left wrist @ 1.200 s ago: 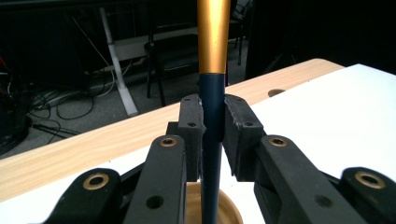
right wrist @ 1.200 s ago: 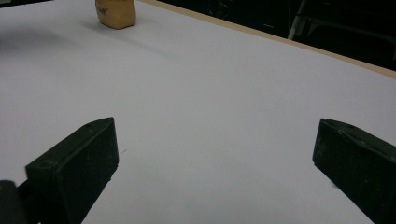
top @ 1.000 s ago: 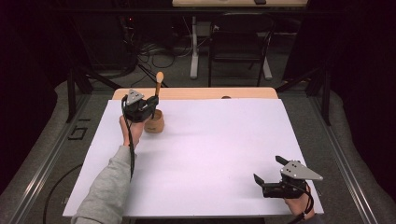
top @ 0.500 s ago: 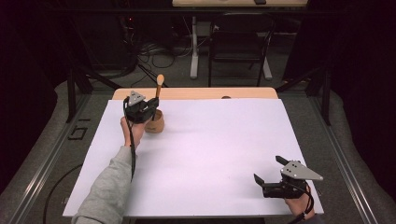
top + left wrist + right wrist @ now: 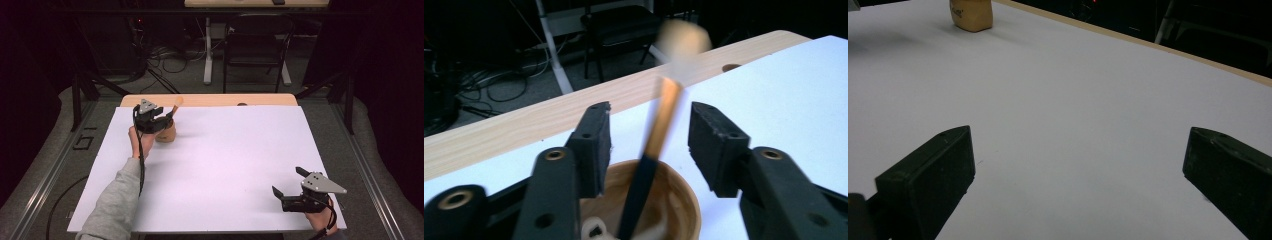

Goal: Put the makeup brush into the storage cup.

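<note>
Left gripper view: wooden spoon (image 5: 659, 135) stands tilted in wooden cup (image 5: 674, 200), between both pads (image 5: 594, 145) yet touching neither. Blurred handle suggests fresh release. Left gripper (image 5: 167, 116), jaws just opened off the spoon, hovers over the cup (image 5: 166, 132) at the far left of the white table (image 5: 240, 150). Placement judged complete; retraction next. Right gripper (image 5: 286, 186) rests near front right, jaws spread wide, holding nothing.
</note>
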Motion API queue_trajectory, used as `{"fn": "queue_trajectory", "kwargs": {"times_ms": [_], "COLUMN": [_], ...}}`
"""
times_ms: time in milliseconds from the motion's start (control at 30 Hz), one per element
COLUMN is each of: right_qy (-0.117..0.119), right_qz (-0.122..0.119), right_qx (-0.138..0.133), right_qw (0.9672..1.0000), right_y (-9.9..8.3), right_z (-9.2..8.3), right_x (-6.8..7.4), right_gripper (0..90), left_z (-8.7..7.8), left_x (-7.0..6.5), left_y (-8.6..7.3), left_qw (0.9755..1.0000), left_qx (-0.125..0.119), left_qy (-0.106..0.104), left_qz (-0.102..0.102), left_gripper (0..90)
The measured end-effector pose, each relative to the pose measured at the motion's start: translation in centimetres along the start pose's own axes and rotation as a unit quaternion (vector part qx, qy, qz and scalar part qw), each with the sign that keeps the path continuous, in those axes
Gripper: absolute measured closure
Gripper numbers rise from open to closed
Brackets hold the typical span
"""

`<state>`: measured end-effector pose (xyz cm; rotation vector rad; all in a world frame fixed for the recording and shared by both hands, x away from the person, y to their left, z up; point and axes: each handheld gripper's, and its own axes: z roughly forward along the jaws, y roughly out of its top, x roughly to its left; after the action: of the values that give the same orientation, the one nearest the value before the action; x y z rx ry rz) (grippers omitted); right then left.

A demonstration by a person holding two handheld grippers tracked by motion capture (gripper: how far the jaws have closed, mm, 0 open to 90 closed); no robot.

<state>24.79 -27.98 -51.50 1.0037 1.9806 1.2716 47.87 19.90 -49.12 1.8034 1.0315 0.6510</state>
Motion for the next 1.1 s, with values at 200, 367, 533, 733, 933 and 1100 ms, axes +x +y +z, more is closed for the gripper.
{"fn": "queue_trajectory", "kwargs": {"times_ms": [200,367,533,733,933,1100], "right_qy": [-0.001,-0.002,-0.001,0.000,0.001,0.002], "right_qz": [0.000,0.001,0.001,0.000,0.000,0.001], "right_qx": [-0.001,-0.001,-0.002,0.000,0.002,-0.002], "right_qw": [1.0000,1.0000,1.0000,1.0000,1.0000,1.0000], "right_y": [0.0,0.0,0.0,0.1,0.1,0.0], "right_z": [0.0,-0.1,-0.1,-0.1,-0.1,0.0], "right_x": [0.0,0.0,0.0,0.0,0.0,0.0], "right_gripper": [0.0,0.0,0.0,0.0,0.0,0.0], "left_z": [-0.6,-1.3,-2.1,-2.6,-3.2,-3.6], "left_x": [0.1,-0.1,-0.1,-0.1,0.0,-0.4], "left_y": [0.2,0.4,0.6,0.2,-0.1,-0.3], "left_qw": [1.0000,0.9999,0.9998,0.9996,0.9992,0.9987], "left_qx": [0.006,0.008,0.015,0.023,0.038,0.048], "left_qy": [-0.004,-0.012,-0.013,-0.013,-0.013,-0.017], "left_qz": [0.000,-0.001,-0.008,-0.008,-0.006,0.000], "left_gripper": [30.8,18.3,15.6,13.9,12.0,10.2]}}
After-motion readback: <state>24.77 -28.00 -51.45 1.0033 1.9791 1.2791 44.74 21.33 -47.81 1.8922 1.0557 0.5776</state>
